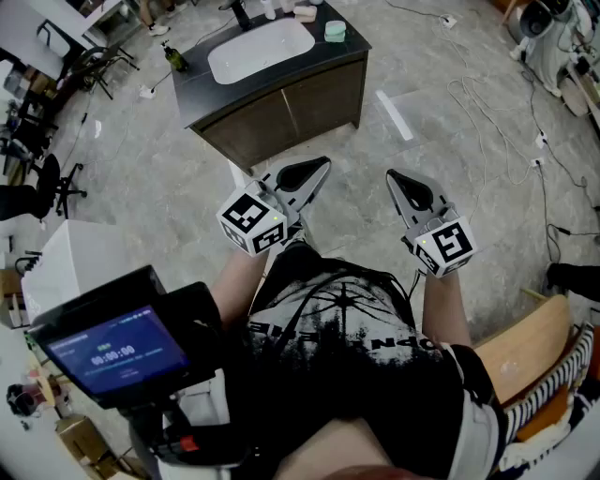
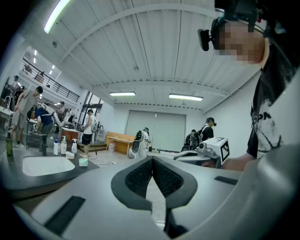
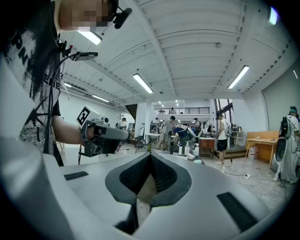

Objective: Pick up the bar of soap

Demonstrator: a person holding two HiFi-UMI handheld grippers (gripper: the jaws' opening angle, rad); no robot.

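Left gripper point(image 1: 322, 166): jaws pressed together, nothing between them. Right gripper point(image 1: 392, 175): jaws likewise closed, empty. Both are held over the floor, well short of the bench point(image 1: 199, 87), which has a dark top and a white sink point(image 1: 261, 49). Bar of soap point(image 1: 305, 12): probably the pale block at the bench's far edge, too small to confirm. 1 green container point(image 1: 335, 31) just beside it.

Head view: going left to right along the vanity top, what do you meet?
Dark bottle → basin → green cup
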